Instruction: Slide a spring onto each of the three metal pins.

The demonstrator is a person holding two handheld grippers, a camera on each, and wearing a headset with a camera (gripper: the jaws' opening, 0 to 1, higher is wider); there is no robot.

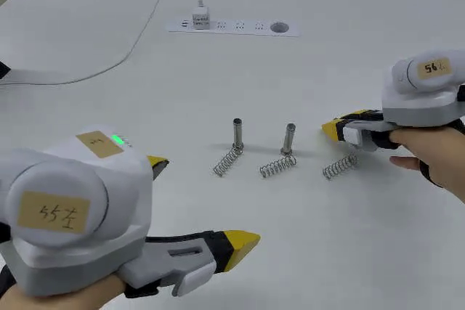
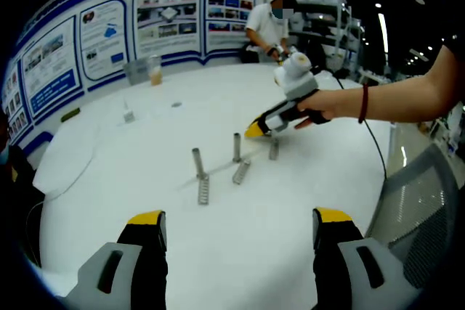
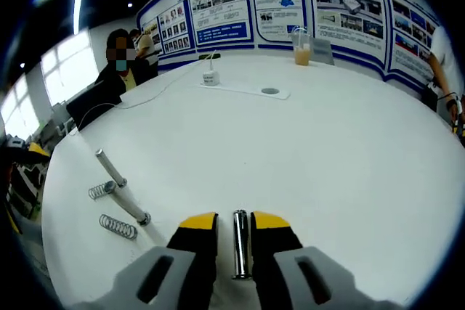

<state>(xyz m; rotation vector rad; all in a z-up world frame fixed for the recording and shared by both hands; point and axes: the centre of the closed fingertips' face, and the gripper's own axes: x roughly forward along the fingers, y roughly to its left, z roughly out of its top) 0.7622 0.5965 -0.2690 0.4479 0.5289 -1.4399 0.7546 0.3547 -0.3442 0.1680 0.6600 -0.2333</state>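
Right gripper: fingers clenched on one metal pin, your hand level and low over the surface. Left gripper: fingers released, spread wide, hovering nearer you. Two pins stand upright, with three springs lying beside them.

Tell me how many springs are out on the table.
3, all lying flat: one spring at the left pin, one at the next pin, one beside the right gripper.

White table; silver pins, silver springs; left claw, right claw grey-black (tips yellow).
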